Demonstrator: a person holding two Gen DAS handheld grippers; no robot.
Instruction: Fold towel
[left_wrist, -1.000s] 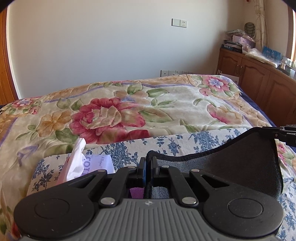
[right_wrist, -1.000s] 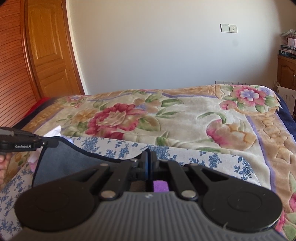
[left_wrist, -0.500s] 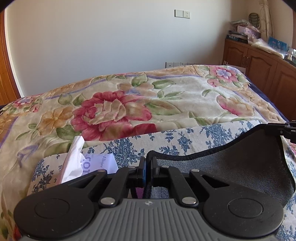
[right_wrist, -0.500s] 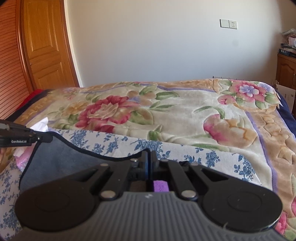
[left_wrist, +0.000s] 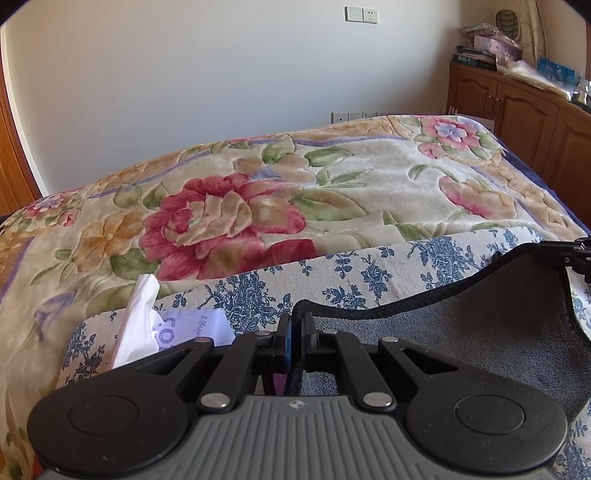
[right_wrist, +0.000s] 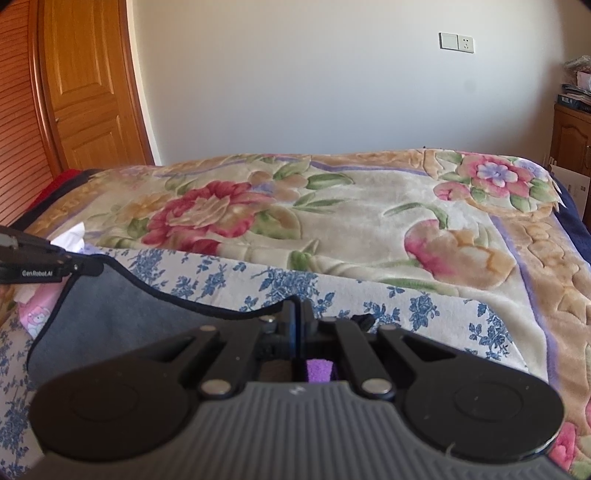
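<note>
Over the near edge of the bed (left_wrist: 369, 192), a tissue pack (left_wrist: 173, 328) lies at the left on a blue-flowered sheet (left_wrist: 369, 273). Beside it the left gripper (left_wrist: 294, 334) is clamped on one corner of the dark grey towel (left_wrist: 480, 332), whose hemmed edge sags across to the right gripper (right_wrist: 296, 325), pinched tight on the other corner. Wooden cabinets (left_wrist: 517, 110) stand along the right wall.

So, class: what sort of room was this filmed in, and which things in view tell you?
Most likely a home bedroom: a bed under a floral blanket, a wooden cabinet with clutter on top along the wall, and a panelled wooden door.
</note>
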